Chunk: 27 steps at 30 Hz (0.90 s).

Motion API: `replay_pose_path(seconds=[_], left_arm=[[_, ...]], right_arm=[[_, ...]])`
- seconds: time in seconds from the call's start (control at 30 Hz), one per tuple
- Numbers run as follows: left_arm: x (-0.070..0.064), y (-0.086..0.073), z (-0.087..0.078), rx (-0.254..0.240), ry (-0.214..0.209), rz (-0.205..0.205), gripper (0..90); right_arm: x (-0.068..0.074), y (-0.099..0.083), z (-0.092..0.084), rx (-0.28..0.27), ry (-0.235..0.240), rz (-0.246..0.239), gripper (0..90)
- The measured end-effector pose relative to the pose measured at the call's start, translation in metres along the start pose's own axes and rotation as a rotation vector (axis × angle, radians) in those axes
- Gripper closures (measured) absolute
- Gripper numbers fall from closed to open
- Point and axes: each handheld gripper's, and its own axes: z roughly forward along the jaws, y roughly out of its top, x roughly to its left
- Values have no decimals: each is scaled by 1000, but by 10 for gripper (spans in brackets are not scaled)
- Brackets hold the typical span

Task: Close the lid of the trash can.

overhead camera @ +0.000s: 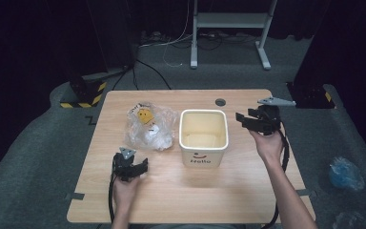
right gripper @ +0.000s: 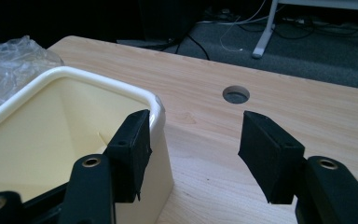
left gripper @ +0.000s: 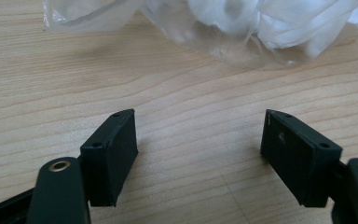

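Lighting: overhead, even on table [overhead camera: 190,191]; surroundings dark. Shadows soft, short. Mild glare on plastic bag [left gripper: 261,28]. High view soft; gripper views sharp.

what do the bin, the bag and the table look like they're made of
The bin looks like moulded plastic: cream, smooth, with a rounded glossy rim. The bag seems to be thin clear plastic film, crinkled and glinting. The table shows pale wood grain with a matte finish; solid wood or laminate, I cannot tell.
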Motion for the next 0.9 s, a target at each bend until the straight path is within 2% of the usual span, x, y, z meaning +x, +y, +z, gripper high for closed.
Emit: replay_pose_path(seconds=[0.27, 0.9], left_arm=[[0, 0, 0, 1, -1, -2, 270], [0, 0, 0, 1, 1, -1, 270]], right_arm=[[-1, -4, -6, -18, 15, -11, 430], [-19, -23, -26, -46, 11, 23, 433]])
